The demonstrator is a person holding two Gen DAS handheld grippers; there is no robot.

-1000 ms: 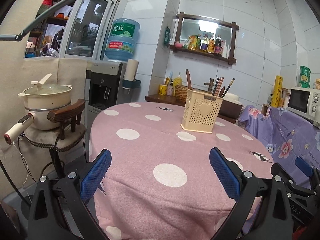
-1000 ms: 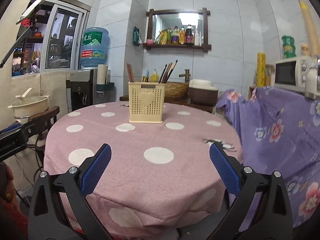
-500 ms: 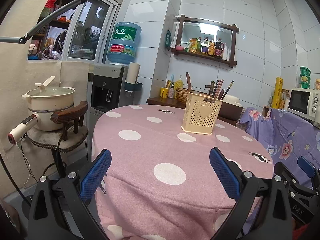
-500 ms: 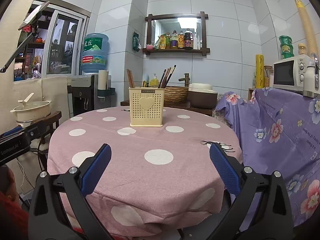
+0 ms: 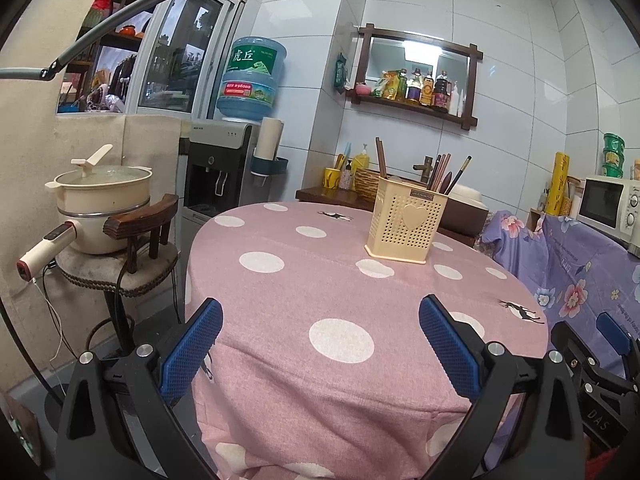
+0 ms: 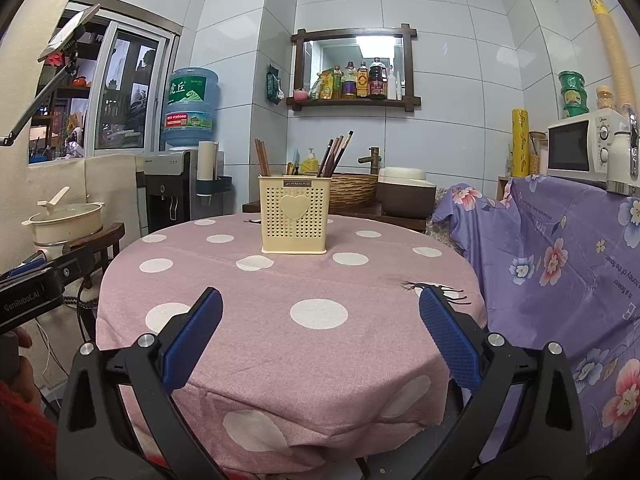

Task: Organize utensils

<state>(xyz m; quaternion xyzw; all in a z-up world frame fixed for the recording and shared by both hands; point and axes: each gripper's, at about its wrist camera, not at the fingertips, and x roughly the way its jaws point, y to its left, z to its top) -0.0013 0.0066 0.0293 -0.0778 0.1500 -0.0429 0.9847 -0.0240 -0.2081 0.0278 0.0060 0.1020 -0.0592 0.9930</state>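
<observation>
Left hand-held gripper (image 5: 320, 344) spread wide, empty, above near edge of worktop (image 5: 280, 300). Right hand-held gripper (image 6: 320, 328) likewise released, empty. Utensil holder (image 6: 295, 214) upright at far side, well apart, dead ahead of right, chopsticks (image 6: 335, 152) standing inside.

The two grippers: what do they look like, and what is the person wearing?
Each gripper, left and right, has black triangular arms with silver bolts and blue, dimpled rubber pads on its jaws. The left one's black body bears white "GenRobot.AI" lettering. The person wears a red knitted sleeve.
</observation>
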